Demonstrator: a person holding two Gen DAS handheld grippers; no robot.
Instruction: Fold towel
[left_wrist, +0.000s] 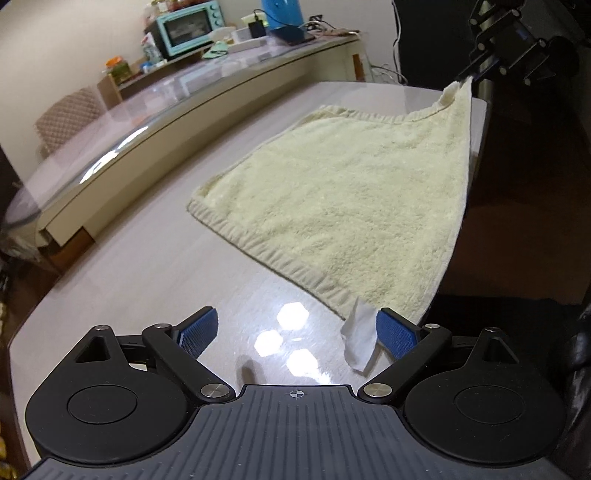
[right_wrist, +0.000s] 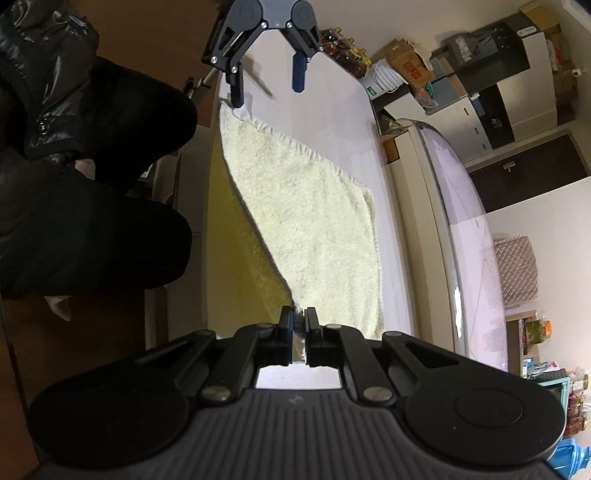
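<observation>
The towel's white label shows no readable writing. The left hand-held gripper, spread wide, hovers tilted down with that label just beside its right pad. The right hand-held gripper, angled down and pressed together, pinches a lifted corner of the towel, the rest on the surface.

Left wrist view: camera sits just behind left gripper, looks forward and down, close over shiny pale table top. Pale yellow fluffy towel fills middle; right gripper small at far top right corner.

Right wrist view: camera sits just behind right gripper, looks down along table from other end, very near towel. Left gripper far at top.

Both views share towel, table top, long glass-topped counter. Each view shows other gripper.
</observation>
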